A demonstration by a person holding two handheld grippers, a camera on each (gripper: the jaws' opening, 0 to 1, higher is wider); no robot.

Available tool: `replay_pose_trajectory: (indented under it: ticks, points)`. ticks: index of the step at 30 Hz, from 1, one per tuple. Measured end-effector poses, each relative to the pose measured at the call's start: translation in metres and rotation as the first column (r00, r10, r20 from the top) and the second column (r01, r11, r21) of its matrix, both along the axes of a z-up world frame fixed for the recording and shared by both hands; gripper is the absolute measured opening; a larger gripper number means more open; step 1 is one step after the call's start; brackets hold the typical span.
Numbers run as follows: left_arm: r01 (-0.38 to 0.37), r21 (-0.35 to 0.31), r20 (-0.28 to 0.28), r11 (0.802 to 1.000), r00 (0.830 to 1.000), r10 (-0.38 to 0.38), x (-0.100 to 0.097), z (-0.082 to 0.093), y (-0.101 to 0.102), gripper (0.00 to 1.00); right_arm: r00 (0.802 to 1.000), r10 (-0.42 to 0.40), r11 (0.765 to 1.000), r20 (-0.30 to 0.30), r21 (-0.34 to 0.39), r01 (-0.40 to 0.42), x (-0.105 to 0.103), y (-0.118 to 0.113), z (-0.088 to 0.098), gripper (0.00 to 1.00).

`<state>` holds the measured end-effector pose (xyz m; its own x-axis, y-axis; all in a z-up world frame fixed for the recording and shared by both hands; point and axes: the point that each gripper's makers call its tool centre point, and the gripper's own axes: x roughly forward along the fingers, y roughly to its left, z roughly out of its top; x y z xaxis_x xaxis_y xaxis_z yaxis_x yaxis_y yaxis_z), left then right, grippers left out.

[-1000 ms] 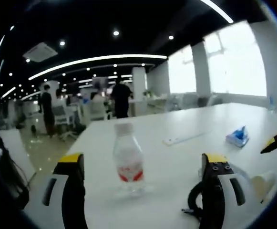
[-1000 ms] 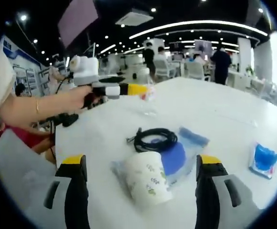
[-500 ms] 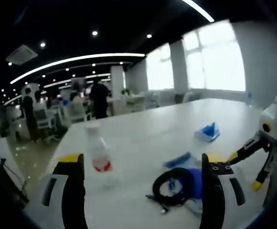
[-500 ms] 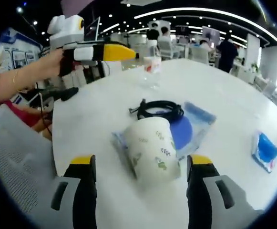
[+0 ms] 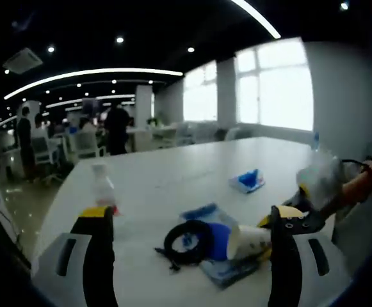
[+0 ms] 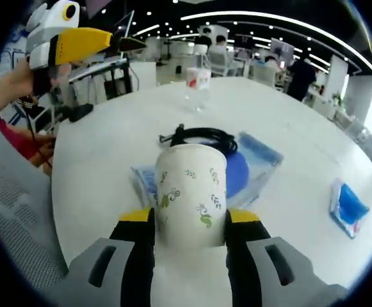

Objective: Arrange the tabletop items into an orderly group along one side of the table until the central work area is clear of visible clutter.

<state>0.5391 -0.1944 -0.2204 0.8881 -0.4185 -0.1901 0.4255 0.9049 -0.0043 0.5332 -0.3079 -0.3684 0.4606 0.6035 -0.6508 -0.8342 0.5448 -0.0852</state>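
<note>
Right gripper (image 6: 190,220): jaws clamped on a paper cup (image 6: 191,194) lying on its side on the white table (image 6: 96,160). Behind the cup: black cable (image 6: 202,136), blue pouch (image 6: 253,160), bottle (image 6: 197,80); blue packet (image 6: 347,208) well apart. Left gripper (image 5: 186,224): jaws spread apart, holding nothing, above the table.

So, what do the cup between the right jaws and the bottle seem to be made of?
The cup looks like matte paper: opaque white wall with printed green leaves. The bottle looks like clear glossy plastic: the room shows through it, and it has a white cap and a red label.
</note>
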Motion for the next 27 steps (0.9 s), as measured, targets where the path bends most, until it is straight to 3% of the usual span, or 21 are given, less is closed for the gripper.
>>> replay_pose_trajectory:
  ticks: [12, 17, 27]
  points:
    - [0.007, -0.086, -0.035, 0.996, 0.999, -0.01, -0.019, 0.001, -0.018, 1.0, 1.0, -0.004, 1.0, 0.002, 0.012, 0.004, 0.001, 0.0, 0.004, 0.4]
    - [0.01, -0.089, -0.062, 0.996, 0.998, -0.016, -0.023, -0.003, -0.025, 1.0, 1.0, -0.019, 0.998, 0.003, 0.06, 0.019, 0.002, 0.0, 0.016, 0.4]
    - [0.025, -0.127, -0.063, 0.992, 0.997, -0.033, -0.028, 0.005, -0.037, 1.0, 0.998, -0.054, 0.986, 0.029, 0.156, 0.048, 0.001, -0.001, 0.048, 0.4]
